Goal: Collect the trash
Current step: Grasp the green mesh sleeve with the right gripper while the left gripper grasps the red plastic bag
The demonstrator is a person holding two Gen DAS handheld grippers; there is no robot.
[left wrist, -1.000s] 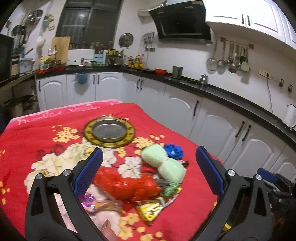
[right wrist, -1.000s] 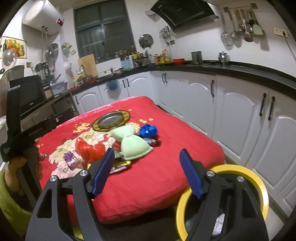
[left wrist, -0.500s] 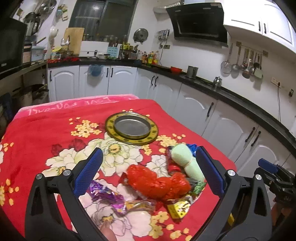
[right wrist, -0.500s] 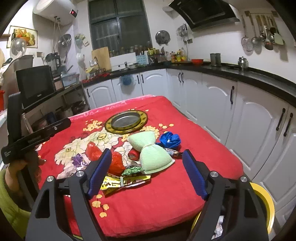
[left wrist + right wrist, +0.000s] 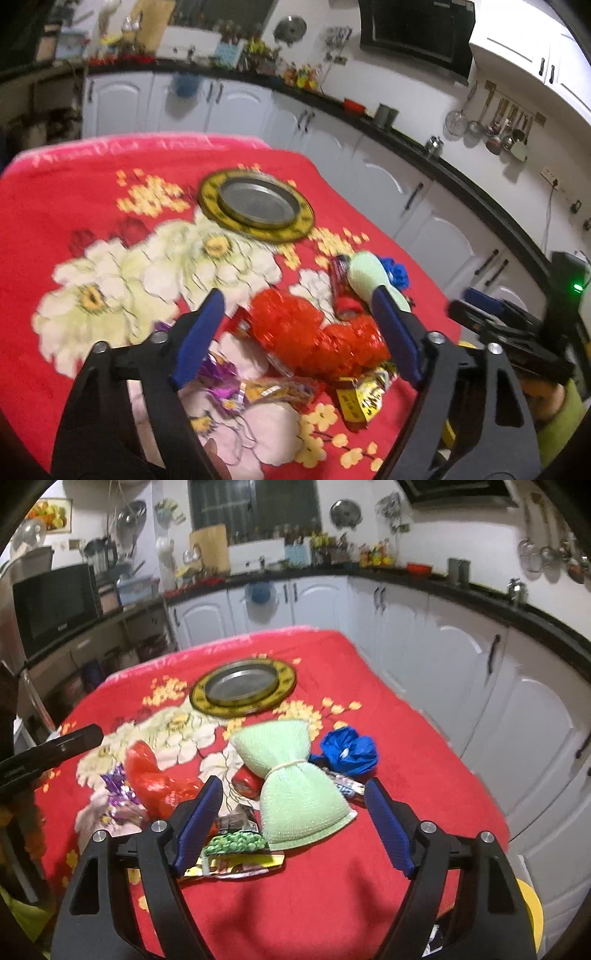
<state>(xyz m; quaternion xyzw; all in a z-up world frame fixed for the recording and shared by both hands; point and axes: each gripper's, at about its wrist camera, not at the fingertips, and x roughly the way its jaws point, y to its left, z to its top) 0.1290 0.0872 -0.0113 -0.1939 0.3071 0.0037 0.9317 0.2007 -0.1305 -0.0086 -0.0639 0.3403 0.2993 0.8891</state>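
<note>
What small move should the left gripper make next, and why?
Probably ease the left gripper forward and down onto the red bag. Its jaws have just been closing but stand open around the bag, pads not yet touching it. The bag lies at the near side of the trash pile on the red cloth.

Crumpled wrappers [image 5: 236, 845] heaped on red cloth [image 5: 369, 886]

You can read almost nothing here. The pink border of the blanket [image 5: 122, 149] carries pale lettering, upside down and too blurred to spell out. The yellow wrapper [image 5: 360, 400] shows dark print, perhaps characters, but illegible. The microwave [image 5: 55, 605] bears a small unreadable mark.
</note>
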